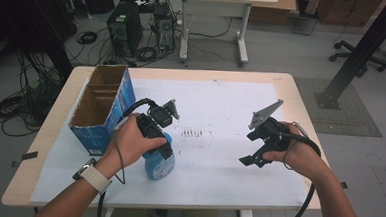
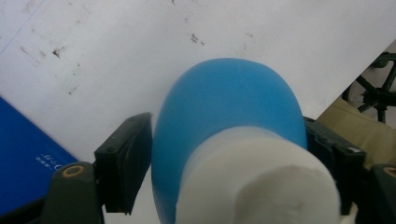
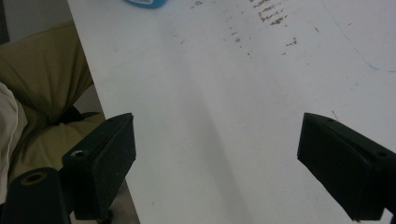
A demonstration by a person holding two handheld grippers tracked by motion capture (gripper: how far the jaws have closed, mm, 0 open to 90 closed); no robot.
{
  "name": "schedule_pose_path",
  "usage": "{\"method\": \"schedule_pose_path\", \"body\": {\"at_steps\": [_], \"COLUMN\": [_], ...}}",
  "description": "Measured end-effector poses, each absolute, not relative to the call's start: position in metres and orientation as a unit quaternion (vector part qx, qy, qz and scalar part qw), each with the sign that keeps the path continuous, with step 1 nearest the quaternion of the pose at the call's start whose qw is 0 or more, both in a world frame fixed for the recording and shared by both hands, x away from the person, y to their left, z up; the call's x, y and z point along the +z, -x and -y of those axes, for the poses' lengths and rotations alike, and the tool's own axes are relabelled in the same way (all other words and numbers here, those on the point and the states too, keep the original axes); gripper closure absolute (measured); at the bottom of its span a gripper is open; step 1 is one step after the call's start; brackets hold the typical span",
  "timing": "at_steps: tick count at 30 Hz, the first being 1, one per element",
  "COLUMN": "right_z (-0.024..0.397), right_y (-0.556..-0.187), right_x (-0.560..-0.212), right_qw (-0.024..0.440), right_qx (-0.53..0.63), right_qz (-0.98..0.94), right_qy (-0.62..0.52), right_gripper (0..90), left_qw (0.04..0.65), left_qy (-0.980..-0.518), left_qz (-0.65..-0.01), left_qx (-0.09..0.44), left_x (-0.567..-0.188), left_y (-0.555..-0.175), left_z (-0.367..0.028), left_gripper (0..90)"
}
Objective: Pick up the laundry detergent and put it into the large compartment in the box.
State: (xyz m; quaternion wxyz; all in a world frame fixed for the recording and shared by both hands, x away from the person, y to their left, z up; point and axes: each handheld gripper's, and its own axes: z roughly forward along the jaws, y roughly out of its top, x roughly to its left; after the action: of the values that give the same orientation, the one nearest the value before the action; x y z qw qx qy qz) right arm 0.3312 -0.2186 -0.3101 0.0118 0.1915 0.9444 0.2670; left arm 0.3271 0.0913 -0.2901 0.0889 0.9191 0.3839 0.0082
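A wooden table (image 1: 49, 131) stands on a grey floor, most of its top covered by a white sheet (image 1: 221, 105) smudged with dark marks near the middle. Beyond its far edge are a computer tower (image 1: 124, 32) among tangled cables, a second desk (image 1: 221, 2) and, far right, an office chair (image 1: 356, 59). The left gripper (image 1: 160, 149), held at the near left of the sheet, has its jaws partly drawn in around a blue bottle (image 2: 224, 116) with a white cap (image 2: 261, 182); in the left gripper view both black pads lie against the bottle's sides, so it is gripped. The bottle stands on the sheet just right of an open cardboard box with blue sides (image 1: 100, 111). The box's inside shows brown cardboard walls and dividers; whether anything lies in it I cannot tell. The right gripper (image 1: 252, 159) hangs over the near right of the sheet, well apart from the bottle, its jaws spread wide with bare sheet between them, holding nothing.
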Motion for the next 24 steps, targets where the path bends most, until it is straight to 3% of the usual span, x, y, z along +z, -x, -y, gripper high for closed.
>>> {"method": "schedule_pose_path", "body": {"at_steps": [10,24], "right_z": [0.2184,0.2196], "right_y": [-0.3315,-0.331], "right_x": [-0.3114,-0.3106], "right_qw": [0.011,0.012], "right_qx": [0.267,0.267], "right_qz": [-0.944,-0.944], "right_qy": [-0.192,-0.193], "right_gripper": [11.7,11.8], "left_qw": [0.095,0.092], "left_qy": [-0.919,-0.918], "left_qz": [-0.384,-0.385], "left_qx": [0.009,0.008], "left_x": [-0.2898,-0.2884], "left_y": [-0.3257,-0.3263], "left_z": [-0.092,-0.0919], "left_gripper": [36.2,37.1]}}
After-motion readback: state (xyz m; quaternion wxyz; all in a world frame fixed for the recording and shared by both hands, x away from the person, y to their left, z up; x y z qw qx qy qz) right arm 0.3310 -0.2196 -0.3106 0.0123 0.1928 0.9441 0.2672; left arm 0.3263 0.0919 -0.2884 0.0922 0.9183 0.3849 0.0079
